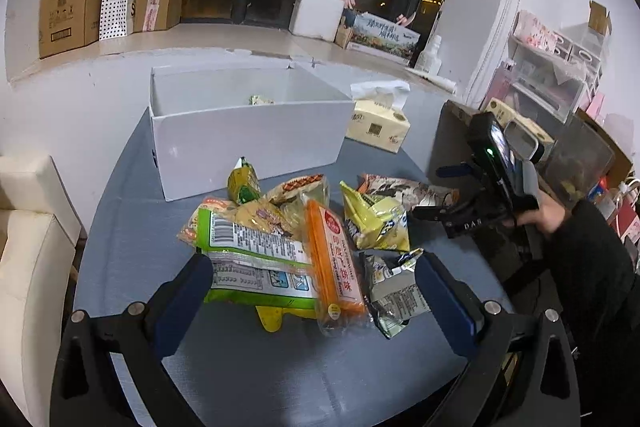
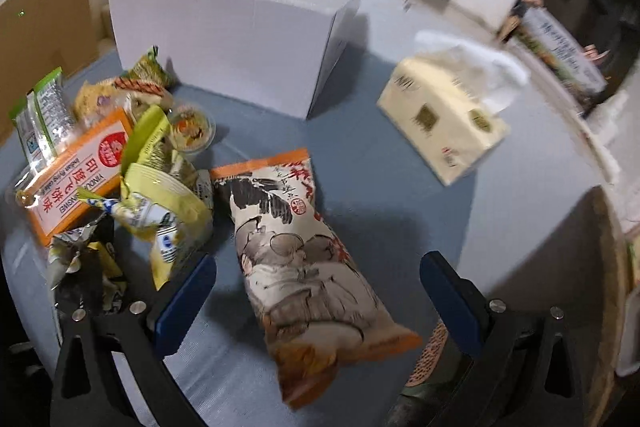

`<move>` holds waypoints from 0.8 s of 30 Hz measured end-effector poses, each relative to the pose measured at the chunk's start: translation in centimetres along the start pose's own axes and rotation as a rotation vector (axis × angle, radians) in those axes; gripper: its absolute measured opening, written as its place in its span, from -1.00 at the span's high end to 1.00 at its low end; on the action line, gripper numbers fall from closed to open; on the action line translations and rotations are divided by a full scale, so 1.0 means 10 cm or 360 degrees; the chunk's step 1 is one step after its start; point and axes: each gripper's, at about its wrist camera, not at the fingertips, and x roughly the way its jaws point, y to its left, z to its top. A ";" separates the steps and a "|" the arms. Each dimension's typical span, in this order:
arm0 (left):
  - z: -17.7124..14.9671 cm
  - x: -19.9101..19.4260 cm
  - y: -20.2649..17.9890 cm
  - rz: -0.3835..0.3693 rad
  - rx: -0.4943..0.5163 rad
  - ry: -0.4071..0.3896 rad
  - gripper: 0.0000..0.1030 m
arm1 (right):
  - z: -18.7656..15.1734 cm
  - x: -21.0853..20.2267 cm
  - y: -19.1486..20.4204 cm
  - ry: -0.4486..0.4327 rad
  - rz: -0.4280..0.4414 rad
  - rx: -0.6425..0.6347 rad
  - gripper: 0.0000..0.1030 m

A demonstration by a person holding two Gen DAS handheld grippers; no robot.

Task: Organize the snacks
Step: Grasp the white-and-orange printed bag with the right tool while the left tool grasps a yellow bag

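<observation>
A pile of snack packs lies on the grey-blue table in front of a white open box [image 1: 248, 135]. One small snack [image 1: 261, 100] lies inside the box. My left gripper [image 1: 314, 293] is open, its jaws either side of an orange pack [image 1: 334, 259], with a green-white pack [image 1: 256, 267] by the left finger and a crumpled foil pack [image 1: 394, 291] by the right. My right gripper [image 2: 318, 291] is open around a long pack with ink drawing and orange ends [image 2: 304, 259], apart from it. The right gripper also shows in the left wrist view [image 1: 430, 213].
A cream tissue box [image 1: 378, 125] stands right of the white box, also in the right wrist view [image 2: 444, 123]. Yellow packs [image 2: 160, 203] and a small clear cup [image 2: 192, 131] lie in the pile. Cardboard [image 2: 44, 27] stands at left. A cream chair [image 1: 28, 251] stands left of the table.
</observation>
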 end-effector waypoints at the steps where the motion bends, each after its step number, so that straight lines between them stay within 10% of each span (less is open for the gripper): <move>1: -0.01 0.02 -0.01 0.0000 0.0002 0.0007 -1.00 | 0.01 0.09 -0.02 0.0041 0.0029 0.0028 -1.00; 5: -0.02 0.07 -0.02 0.0009 0.0007 0.0020 -1.00 | -0.02 0.28 -0.01 0.0122 0.0163 0.0091 -0.98; 8: -0.02 0.07 -0.01 0.0037 -0.0007 0.0001 -1.00 | -0.06 0.34 0.06 0.0163 0.0195 0.0128 -0.04; 11: -0.02 0.08 0.00 0.0028 -0.0017 -0.0001 -1.00 | -0.11 0.27 0.06 0.0129 0.0143 0.0232 0.15; 18: 0.06 0.18 -0.12 0.0012 0.0031 0.0017 -1.00 | -0.31 -0.17 0.06 0.0005 0.0093 0.0480 0.21; 24: 0.20 0.36 -0.46 -0.0027 0.0160 0.0013 -1.00 | -0.65 -0.69 -0.14 -0.0198 0.0334 0.0965 0.21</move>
